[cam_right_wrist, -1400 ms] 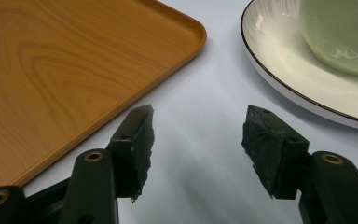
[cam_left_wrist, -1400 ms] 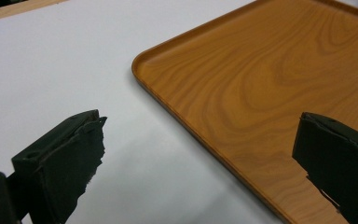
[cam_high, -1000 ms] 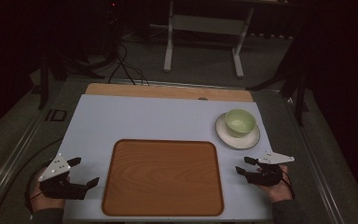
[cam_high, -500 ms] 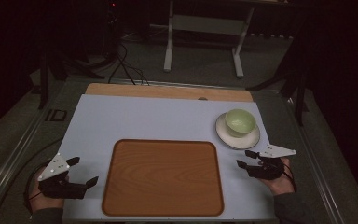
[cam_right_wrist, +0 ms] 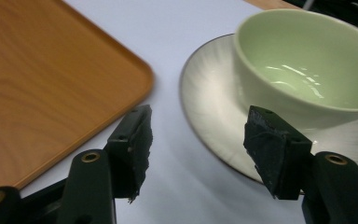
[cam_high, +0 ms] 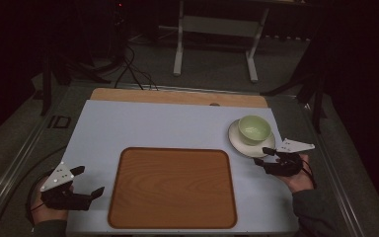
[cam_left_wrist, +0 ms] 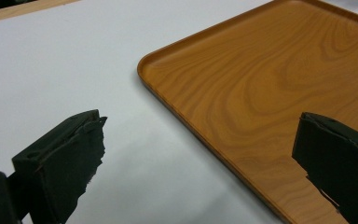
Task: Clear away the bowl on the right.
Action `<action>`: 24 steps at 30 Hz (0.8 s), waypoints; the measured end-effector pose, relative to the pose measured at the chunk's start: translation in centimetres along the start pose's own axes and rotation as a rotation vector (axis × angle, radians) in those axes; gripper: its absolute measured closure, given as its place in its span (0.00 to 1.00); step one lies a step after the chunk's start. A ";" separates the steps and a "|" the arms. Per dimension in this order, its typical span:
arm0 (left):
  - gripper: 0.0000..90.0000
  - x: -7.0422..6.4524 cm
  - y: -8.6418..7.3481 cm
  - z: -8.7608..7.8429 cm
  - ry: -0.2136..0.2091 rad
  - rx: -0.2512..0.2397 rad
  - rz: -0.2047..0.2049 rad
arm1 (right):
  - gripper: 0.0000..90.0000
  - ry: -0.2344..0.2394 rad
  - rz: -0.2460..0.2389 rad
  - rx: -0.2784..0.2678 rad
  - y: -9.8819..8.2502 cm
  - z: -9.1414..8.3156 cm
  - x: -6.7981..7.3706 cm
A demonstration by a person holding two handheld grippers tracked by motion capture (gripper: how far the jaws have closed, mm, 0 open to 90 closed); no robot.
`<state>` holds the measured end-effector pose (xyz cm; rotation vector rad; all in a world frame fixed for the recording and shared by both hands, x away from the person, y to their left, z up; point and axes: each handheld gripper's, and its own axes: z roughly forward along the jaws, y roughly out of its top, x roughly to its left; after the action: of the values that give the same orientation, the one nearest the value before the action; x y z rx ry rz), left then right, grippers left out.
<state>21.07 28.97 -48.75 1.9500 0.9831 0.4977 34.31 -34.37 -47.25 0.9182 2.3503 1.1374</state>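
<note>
A pale green cup (cam_high: pixel 254 129) (cam_right_wrist: pixel 303 65) stands on a white saucer (cam_high: pixel 239 143) (cam_right_wrist: pixel 209 107) at the right of the white table top. A wooden tray (cam_high: pixel 172 187) (cam_left_wrist: pixel 270 84) (cam_right_wrist: pixel 37 84) lies bare in the middle near the front edge. My right gripper (cam_high: pixel 263 157) (cam_right_wrist: pixel 198 144) hovers just in front of the saucer's near rim, open, with nothing between its jaws. My left gripper (cam_high: pixel 87 181) (cam_left_wrist: pixel 198 158) rests at the table's front left corner beside the tray, open and empty.
A strip of bare wood (cam_high: pixel 177 96) runs along the table's far edge. Beyond it are a metal stand (cam_high: pixel 214 29) and cables (cam_high: pixel 128 69) on the dark floor. A metal rail (cam_high: pixel 343 192) borders the table on the right.
My right gripper has risen and moved away from the front edge toward the saucer. The left gripper has stayed where it was.
</note>
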 end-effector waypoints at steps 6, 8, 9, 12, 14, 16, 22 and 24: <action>0.02 0.0 0.0 0.0 0.000 -0.004 0.005 | 0.44 -0.027 0.024 0.003 0.5 0.3 -1.2; 0.02 0.0 0.0 0.0 0.000 -0.005 0.003 | 0.43 -0.038 0.029 0.005 0.8 0.4 -1.6; 0.02 0.0 0.0 -0.1 0.002 -0.005 0.003 | 0.42 -0.041 0.035 0.004 1.0 0.4 -1.8; 0.02 0.1 0.0 -0.1 0.003 -0.012 0.002 | 0.39 -0.063 0.049 0.003 1.6 0.6 -2.2; 0.02 0.1 0.0 -0.1 0.000 -0.013 0.003 | 0.38 -0.077 0.053 0.000 1.9 0.7 -2.5; 0.02 0.1 0.1 0.0 0.000 -0.014 0.003 | 0.35 -0.096 0.063 0.002 2.2 0.8 -2.9; 0.02 0.1 0.1 -0.1 0.001 -0.022 0.002 | 0.31 -0.141 0.126 -0.003 2.5 1.3 -4.3; 0.02 0.2 0.1 -0.1 0.001 -0.023 -0.002 | 0.31 -0.159 0.146 -0.003 2.5 1.4 -4.8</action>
<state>21.16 29.18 -48.62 1.9287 0.9758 0.5071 39.57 -35.73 -45.88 1.1512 2.1834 1.0788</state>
